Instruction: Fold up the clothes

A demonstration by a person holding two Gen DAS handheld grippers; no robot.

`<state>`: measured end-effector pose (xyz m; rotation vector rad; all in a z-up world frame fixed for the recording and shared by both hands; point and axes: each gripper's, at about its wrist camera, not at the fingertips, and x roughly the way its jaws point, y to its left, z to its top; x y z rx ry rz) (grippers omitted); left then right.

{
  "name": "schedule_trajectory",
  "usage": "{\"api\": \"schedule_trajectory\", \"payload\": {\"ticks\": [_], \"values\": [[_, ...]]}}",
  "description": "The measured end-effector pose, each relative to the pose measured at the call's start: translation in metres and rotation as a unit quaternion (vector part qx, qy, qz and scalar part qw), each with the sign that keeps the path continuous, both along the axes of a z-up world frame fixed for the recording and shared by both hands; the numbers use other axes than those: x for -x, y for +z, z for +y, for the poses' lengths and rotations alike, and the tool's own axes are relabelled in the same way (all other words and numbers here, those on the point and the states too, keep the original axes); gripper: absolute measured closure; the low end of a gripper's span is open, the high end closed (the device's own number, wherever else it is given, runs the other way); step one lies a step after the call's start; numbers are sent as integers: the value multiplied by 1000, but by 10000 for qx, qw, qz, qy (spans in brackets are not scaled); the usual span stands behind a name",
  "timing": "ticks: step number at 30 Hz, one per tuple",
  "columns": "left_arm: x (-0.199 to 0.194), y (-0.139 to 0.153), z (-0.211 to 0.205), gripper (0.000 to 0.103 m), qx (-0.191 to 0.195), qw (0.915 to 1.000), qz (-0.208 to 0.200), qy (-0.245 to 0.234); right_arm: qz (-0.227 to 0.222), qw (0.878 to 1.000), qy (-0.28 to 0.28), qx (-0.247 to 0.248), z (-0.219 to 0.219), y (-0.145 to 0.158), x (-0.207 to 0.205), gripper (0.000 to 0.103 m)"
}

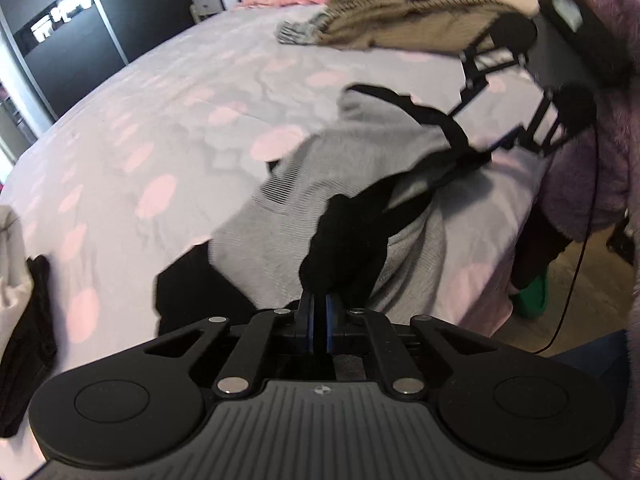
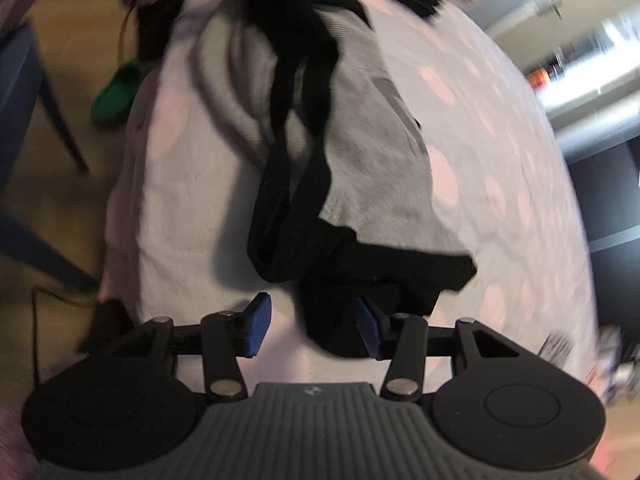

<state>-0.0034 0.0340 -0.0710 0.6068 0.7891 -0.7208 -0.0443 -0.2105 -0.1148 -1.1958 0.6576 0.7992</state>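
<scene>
Left gripper (image 1: 319, 312) nearest, jaws pinched tight on a black strappy garment (image 1: 352, 232). Bed (image 1: 140, 128) with pink-dotted cover carries a grey top (image 1: 320, 168), rumpled and unfolded; the black garment lies across it, near the bed's edge. Olive clothes pile (image 1: 400, 12) farther back, unfolded. Right gripper (image 2: 312, 320) half open, black fabric between the pads, not pressed. Folding barely begun. No readable writing.

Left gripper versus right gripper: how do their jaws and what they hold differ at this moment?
The left gripper has its jaws shut, pinching the black strappy garment; the right gripper has its jaws apart, clamping nothing, though black fabric lies between them. The left lifts the garment off the grey garment; the right only hovers over it. Both point down at the spotted bedcover.
</scene>
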Motion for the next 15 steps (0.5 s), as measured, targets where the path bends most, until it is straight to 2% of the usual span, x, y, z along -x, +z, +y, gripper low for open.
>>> {"api": "schedule_trajectory", "payload": {"ticks": [4,6,9,15], "values": [[-11,10,26,100,2,9984,-89,564,-385,9986,356,-40,4,5,-1,50],[-19,10,36,100,135,9963,-40,850,-492,9977,463,-101,8,8,-3,50],[-25,9,39,100,234,9946,-49,1008,-658,9952,721,-90,15,10,-5,50],[-34,5,46,100,324,9914,-68,1265,-853,9880,1233,368,31,-3,-7,51]]}}
